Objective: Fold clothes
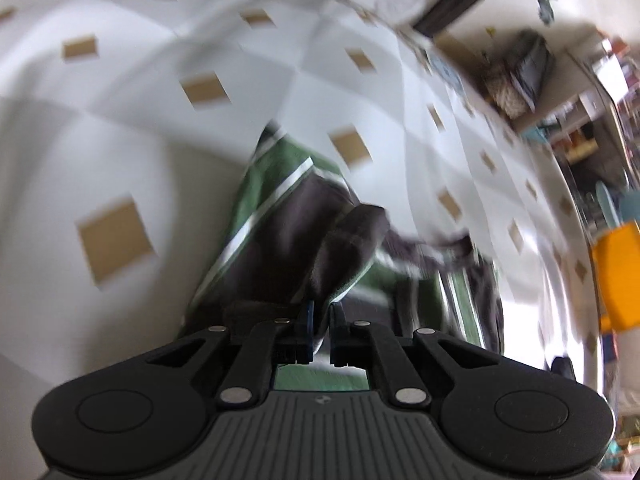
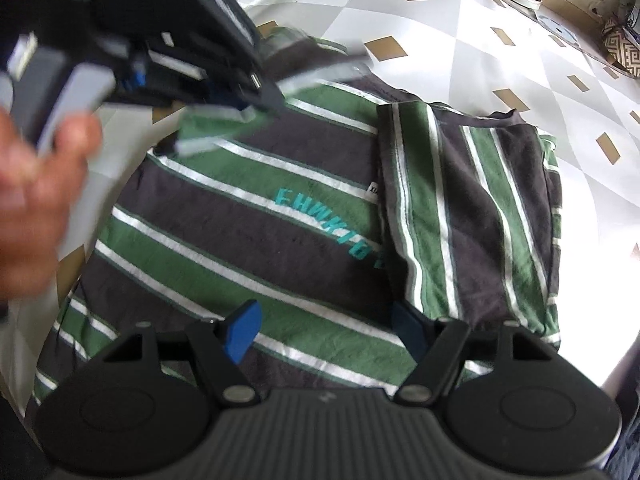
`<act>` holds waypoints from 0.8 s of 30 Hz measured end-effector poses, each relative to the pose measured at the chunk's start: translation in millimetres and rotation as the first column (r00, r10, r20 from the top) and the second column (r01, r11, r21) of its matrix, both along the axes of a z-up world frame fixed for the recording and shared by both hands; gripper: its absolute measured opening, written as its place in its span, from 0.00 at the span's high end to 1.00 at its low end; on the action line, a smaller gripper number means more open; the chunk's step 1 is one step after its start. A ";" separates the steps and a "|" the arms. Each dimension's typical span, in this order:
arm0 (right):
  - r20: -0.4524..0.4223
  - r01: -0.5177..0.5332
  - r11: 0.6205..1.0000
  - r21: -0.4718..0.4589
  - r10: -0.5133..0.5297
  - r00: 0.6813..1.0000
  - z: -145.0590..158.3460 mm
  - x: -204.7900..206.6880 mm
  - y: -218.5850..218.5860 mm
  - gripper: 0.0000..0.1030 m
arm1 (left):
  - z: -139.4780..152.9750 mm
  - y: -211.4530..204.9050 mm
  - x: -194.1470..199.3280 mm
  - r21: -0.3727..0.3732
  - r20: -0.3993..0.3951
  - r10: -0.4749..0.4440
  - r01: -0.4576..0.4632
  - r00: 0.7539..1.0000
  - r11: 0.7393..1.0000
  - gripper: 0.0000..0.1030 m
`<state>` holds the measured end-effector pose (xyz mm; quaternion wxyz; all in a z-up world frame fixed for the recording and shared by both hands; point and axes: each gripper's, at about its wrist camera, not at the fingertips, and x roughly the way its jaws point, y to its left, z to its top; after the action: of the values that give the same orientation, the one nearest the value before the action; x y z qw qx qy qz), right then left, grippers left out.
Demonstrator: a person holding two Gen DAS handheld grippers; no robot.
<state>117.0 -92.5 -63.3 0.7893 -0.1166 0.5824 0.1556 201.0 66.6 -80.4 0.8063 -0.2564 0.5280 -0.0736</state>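
The striped shirt (image 2: 256, 240) is spread across the frame's centre on the patterned cloth (image 2: 500, 60). A sleeve edge is pinched in the closed left gripper (image 1: 320, 320), probably for folding inward, while the right gripper (image 2: 324, 328) is held open, empty, above the hem.

- The left wrist view sits just behind the left gripper (image 1: 320, 332), looking forward and steeply down along its fingers, very near the striped shirt (image 1: 280, 232) bunched right before the lens; the patterned cloth (image 1: 120, 100) fills the rest (blurred)
- The right wrist view looks almost straight down from behind the right gripper (image 2: 324, 332), close over the same shirt (image 2: 248, 248)
- Both share the shirt and cloth (image 2: 500, 60); the right view also catches the left gripper (image 2: 224, 96) at upper left, with the hand (image 2: 36, 200) holding it
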 end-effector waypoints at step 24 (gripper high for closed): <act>0.104 0.230 0.948 0.217 -0.257 0.961 31.4 44.9 -46.7 0.31 | 8.5 42.2 -2.1 0.016 -0.047 0.097 -0.097 0.994 0.995 0.79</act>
<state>161.9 -139.2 -31.9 0.8469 0.0277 0.5201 0.1073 199.0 108.9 -71.9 0.7978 -0.2778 0.5346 -0.0244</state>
